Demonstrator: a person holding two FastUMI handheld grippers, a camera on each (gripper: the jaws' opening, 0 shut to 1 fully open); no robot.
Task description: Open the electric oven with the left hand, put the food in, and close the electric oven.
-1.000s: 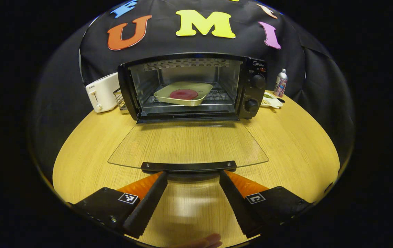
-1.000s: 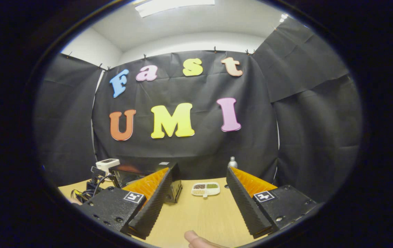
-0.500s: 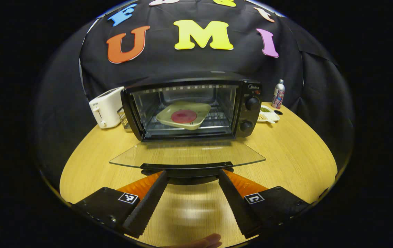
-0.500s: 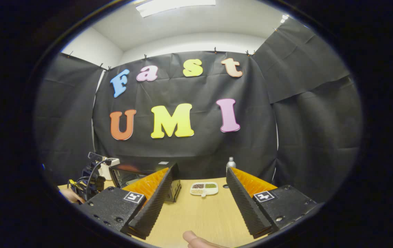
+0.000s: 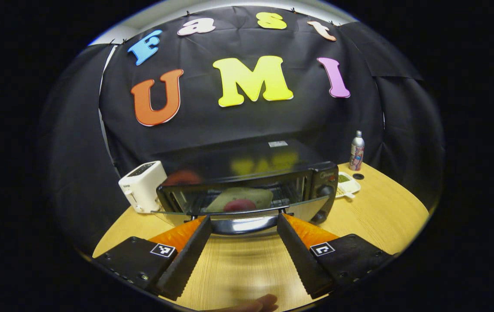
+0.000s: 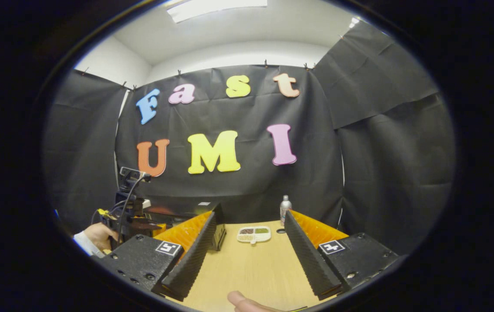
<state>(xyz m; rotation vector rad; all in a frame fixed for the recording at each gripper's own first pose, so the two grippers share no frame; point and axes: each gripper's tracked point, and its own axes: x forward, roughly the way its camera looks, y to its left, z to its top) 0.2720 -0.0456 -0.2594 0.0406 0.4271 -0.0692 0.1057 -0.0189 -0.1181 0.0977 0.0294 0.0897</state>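
Right gripper view: bare wooden table (image 6: 251, 268).

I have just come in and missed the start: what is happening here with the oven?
A person is closing the electric oven with the left gripper. Its open fingers sit under the handle of the glass door, which is partly raised. The plate with the food is already inside on the rack. The right gripper hangs open over the table, holding nothing. A toaster stands beside the oven.
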